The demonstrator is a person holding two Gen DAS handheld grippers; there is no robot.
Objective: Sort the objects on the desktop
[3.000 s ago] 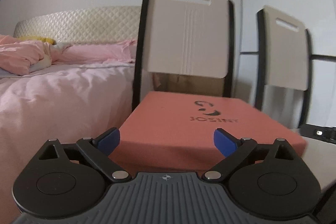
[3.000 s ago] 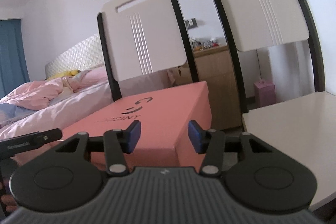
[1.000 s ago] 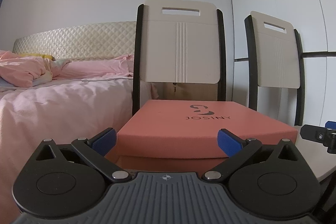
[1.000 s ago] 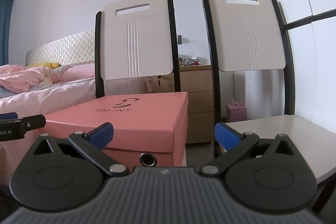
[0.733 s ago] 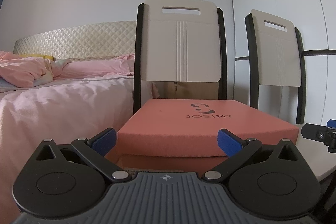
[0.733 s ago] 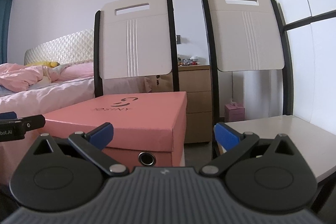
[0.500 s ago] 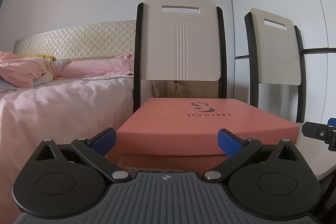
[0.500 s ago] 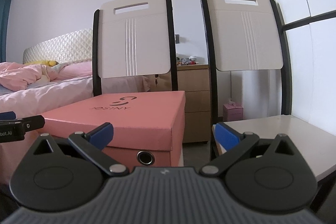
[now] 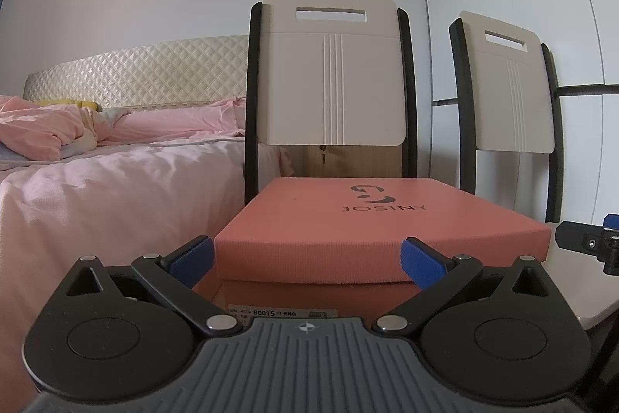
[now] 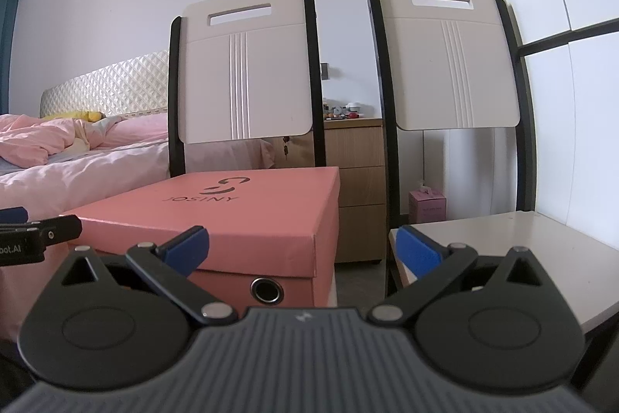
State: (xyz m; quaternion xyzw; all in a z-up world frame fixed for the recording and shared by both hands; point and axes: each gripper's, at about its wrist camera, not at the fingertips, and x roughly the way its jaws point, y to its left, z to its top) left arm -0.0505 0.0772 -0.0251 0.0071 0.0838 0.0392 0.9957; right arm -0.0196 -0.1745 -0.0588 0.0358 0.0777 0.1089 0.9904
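Behind the chairs runs a bed (image 9: 116, 180) with pink bedding; seen from the left wrist, the left tool (image 9: 305, 256) has its jaws spread either side of the lidded salmon shoebox (image 9: 371, 219) on a chair seat. From the right wrist, the right tool (image 10: 301, 246) gapes too, holding nothing, beside the box's corner. Judging by this, the box is being approached; next comes gripping the lid's edge.

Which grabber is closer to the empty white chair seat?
Right. The right gripper hangs just beside the bare white chair seat, its one blue finger at the seat's near corner. The left gripper faces the pink cardboard shoebox, with the seat off to its right.
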